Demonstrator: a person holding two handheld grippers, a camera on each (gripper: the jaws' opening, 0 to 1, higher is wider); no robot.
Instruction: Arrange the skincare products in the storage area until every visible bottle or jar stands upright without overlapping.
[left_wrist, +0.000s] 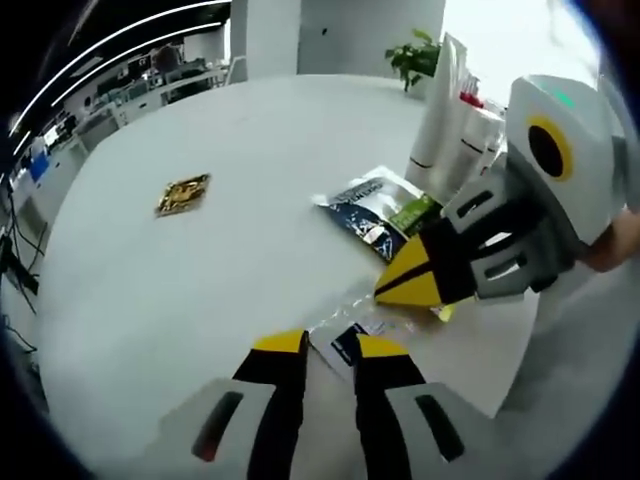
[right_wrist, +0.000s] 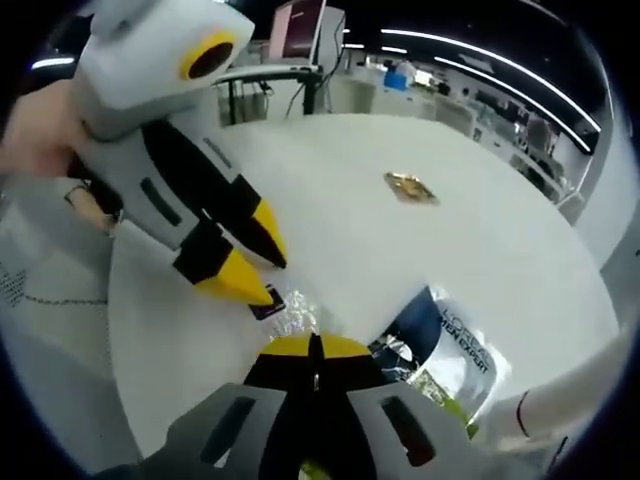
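On the white surface (left_wrist: 180, 290), both claws meet over a clear wrapper (right_wrist: 296, 312): left claw (left_wrist: 330, 345) slightly parted, right claw (right_wrist: 314, 350) clenched beside a dark sachet (left_wrist: 378, 208).

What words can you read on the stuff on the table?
"L'OREAL MEN EXPERT": on the dark sachet, read in the right gripper view.
Same sachet's print in the left gripper view: too blurred.
Small gold packet: too blurred.
Small packet by the left tool: too small.
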